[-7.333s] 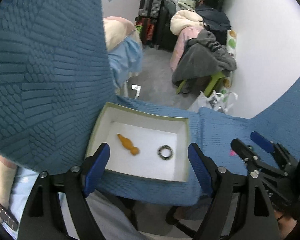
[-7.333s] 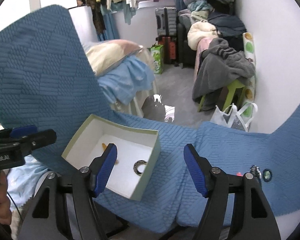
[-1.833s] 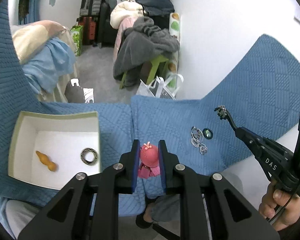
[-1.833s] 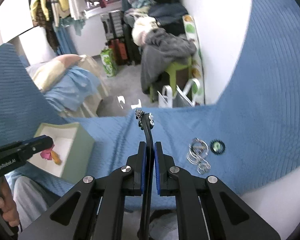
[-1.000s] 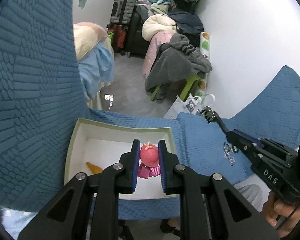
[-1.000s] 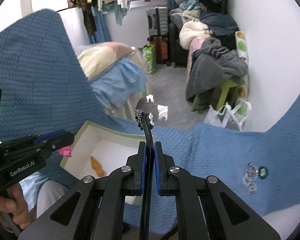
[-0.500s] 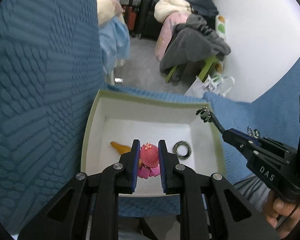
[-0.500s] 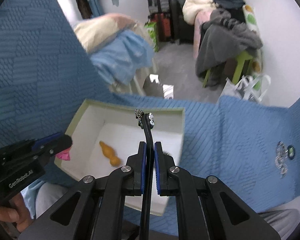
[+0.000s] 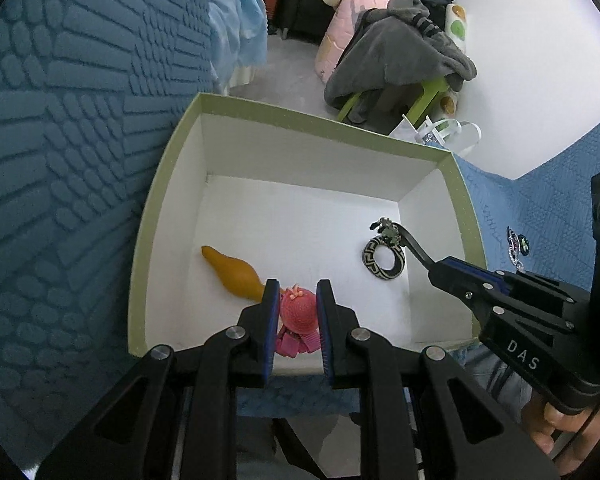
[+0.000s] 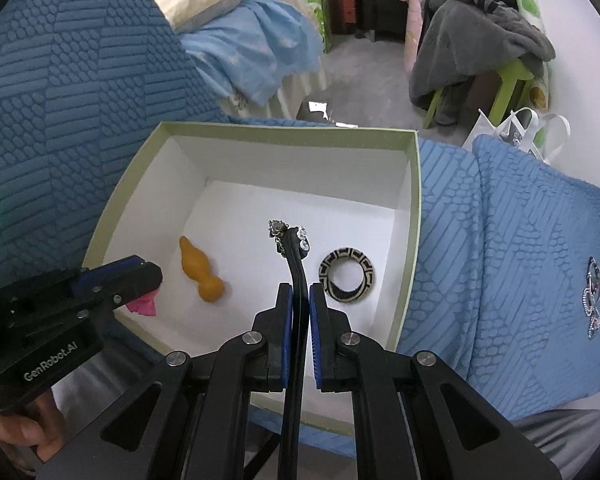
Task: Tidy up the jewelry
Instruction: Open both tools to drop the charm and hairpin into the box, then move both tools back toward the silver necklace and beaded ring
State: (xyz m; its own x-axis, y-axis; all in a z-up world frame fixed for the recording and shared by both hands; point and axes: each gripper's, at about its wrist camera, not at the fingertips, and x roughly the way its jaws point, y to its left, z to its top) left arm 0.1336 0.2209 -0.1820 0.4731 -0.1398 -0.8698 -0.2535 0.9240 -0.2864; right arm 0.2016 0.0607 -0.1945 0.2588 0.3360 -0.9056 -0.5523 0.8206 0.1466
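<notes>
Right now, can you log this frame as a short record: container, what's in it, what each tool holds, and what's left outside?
container: open green-rimmed box, white inside, on blue quilted cover
in box: orange gourd-shaped piece; black-and-cream patterned ring
left tool: shut on pink knitted ornament, over box
right tool: shut on black clip with jewelled tip, over box
outside box: silver pieces on the cover

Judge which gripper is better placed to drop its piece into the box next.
Either, slightly the left gripper: its pink hair clip hangs low over the box floor. The right gripper holds a black clip above the patterned ring.
</notes>
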